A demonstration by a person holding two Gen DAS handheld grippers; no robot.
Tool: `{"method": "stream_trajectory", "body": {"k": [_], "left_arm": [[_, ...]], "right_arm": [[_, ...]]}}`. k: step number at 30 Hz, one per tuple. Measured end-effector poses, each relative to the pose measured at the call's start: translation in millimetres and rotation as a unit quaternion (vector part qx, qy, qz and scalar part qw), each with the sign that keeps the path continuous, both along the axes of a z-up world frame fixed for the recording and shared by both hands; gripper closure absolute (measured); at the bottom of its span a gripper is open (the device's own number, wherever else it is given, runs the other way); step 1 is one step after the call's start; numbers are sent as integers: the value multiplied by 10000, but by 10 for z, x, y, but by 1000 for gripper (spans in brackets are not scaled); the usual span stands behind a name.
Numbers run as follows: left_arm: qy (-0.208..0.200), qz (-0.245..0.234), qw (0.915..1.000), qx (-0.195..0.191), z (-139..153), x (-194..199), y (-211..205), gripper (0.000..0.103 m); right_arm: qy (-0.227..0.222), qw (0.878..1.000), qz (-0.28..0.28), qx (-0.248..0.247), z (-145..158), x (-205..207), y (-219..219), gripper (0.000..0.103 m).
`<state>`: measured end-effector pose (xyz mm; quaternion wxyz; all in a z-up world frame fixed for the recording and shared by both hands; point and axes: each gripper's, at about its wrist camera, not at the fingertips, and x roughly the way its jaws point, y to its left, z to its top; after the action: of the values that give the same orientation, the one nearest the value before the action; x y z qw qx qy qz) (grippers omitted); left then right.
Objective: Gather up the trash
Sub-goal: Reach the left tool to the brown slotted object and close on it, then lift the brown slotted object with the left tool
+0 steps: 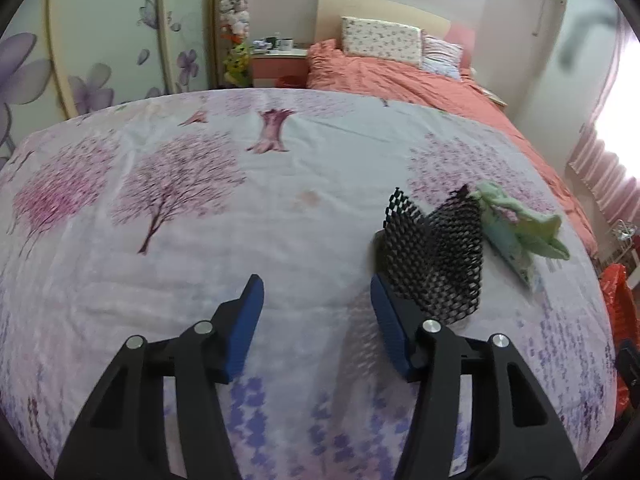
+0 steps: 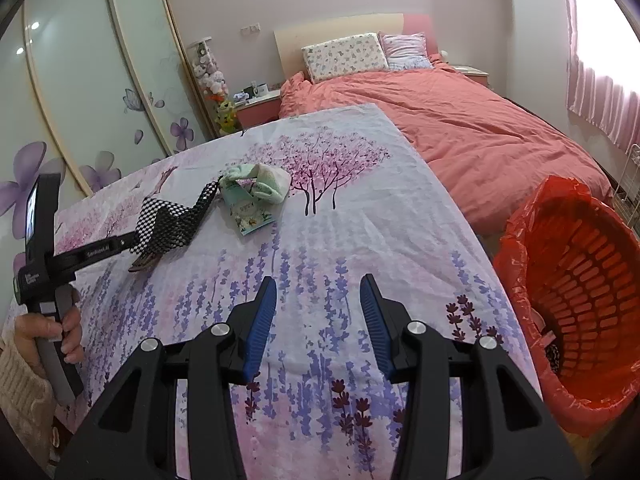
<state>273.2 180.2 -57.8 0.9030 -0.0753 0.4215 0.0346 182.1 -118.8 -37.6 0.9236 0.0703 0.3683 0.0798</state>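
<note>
Here, crumpled black mesh netting [image 1: 436, 256], slatted red basket [image 2: 580, 280]

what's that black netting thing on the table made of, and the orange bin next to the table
The black netting looks like soft foam or plastic mesh: matte, open diamond cells, and it bends and stands in folds. The orange bin looks like rigid moulded plastic with slotted walls, lined with a thin, glossy, crinkled orange plastic bag folded over its rim.

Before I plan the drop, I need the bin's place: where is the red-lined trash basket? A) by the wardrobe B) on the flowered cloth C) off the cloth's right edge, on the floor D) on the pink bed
C: the trash basket stands beyond the flowered cloth's right edge, below it.
</note>
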Motion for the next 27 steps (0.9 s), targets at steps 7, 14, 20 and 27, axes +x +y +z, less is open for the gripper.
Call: {"method": "stream_trajectory", "body": {"k": [7,14,20,27], "left_arm": [[-119,-403,9991,-14,51,70,-233,50],[89,-453,9989,-75,-54,181,-376,54],[173,-431,9989,-13,-105,248,-445,64],[148,-429,9989,137,-100,251,-491,69]], "right_arm": [[65,10000,31,-4,-53,-11,20,59],[68,10000,73,2,-64,-32,15,58],[88,9999,102,27,-78,-24,23,58],[98,9998,164,7,-82,-32,77,58]]}}
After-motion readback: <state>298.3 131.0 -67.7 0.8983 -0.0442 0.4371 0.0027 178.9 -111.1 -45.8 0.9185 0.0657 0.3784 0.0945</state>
